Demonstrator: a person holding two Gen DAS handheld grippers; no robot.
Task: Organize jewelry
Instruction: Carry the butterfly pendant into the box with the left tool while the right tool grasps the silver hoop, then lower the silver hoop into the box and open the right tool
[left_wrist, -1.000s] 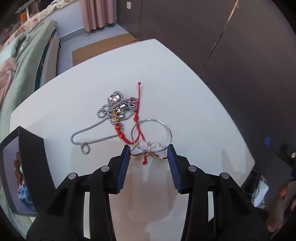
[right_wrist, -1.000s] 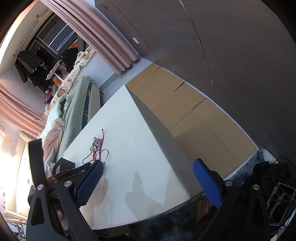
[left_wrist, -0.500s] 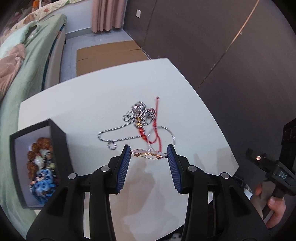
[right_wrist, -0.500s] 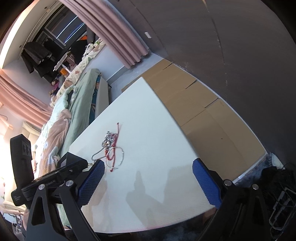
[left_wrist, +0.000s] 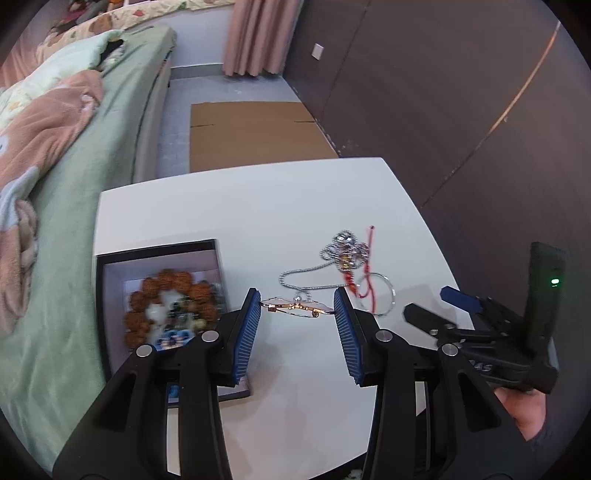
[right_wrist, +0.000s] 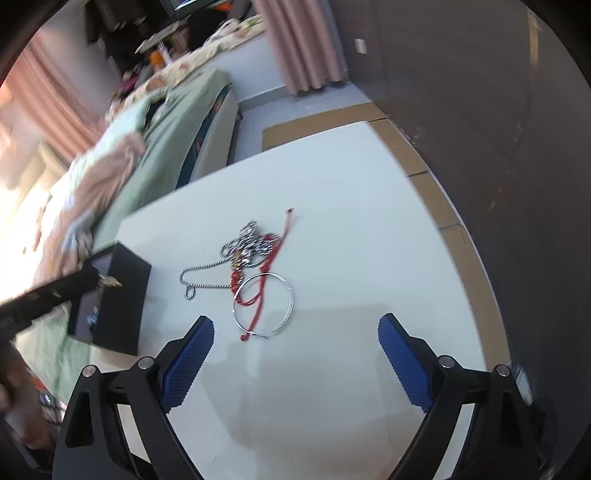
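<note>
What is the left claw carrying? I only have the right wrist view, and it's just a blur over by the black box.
Observer: The left claw is pinching a thin gold bangle, clamped at both ends.
Operator: And what's inside that box?
Observer: The black box holds a brown bead bracelet ringed around some pale pieces, with a blue piece at its near edge.

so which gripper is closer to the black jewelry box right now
Left. The left gripper, holding the gold hairpin, is beside the black jewelry box. The right gripper hangs open farther away, near the silver bangle.
</note>
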